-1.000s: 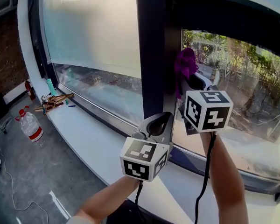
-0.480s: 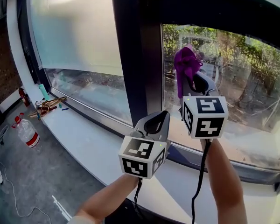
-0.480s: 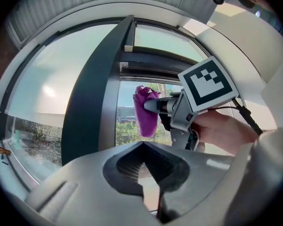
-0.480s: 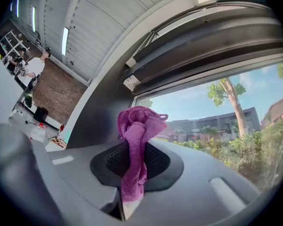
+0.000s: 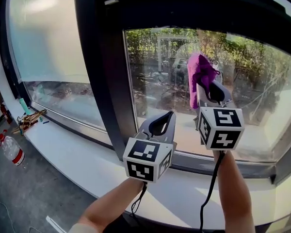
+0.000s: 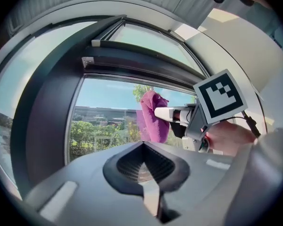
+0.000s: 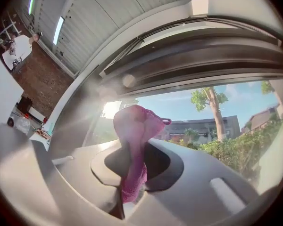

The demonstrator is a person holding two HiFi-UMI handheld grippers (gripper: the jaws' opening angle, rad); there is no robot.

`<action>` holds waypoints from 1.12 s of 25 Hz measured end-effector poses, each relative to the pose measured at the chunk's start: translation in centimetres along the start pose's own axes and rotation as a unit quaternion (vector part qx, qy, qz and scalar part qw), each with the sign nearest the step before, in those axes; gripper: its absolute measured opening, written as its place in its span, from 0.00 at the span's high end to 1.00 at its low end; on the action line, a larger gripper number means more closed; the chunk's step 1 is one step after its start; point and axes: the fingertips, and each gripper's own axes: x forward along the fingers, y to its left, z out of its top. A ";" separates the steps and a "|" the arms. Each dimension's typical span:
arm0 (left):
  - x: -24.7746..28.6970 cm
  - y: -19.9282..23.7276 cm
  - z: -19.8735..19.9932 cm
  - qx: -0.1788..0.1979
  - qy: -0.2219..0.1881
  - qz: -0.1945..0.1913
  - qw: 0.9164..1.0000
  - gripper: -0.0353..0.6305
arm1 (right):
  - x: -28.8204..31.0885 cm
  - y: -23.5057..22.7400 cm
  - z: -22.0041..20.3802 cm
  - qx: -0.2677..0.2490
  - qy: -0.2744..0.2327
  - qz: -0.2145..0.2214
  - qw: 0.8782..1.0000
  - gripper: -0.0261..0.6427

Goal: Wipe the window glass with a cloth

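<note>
A purple cloth sticks up from my right gripper, which is shut on it and holds it against or just in front of the clear window glass. The right gripper view shows that cloth bunched between the jaws, with trees and a building beyond the pane. My left gripper sits lower and to the left, near the dark frame post; it is shut and holds nothing. From the left gripper view, the cloth and the right gripper appear ahead at the glass.
A white sill runs below the window. A frosted pane lies to the left of the dark post. On the floor at far left stand a plastic bottle and some tools on the sill's end.
The view has swung right, so the dark post now lies left of both grippers. The right gripper with the cloth has moved from beside the post to over the clear pane.
</note>
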 end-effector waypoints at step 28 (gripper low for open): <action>8.7 -27.7 1.8 0.016 0.002 -0.202 0.979 0.94 | -21.8 -35.0 0.8 -0.051 0.042 -0.290 0.955 0.84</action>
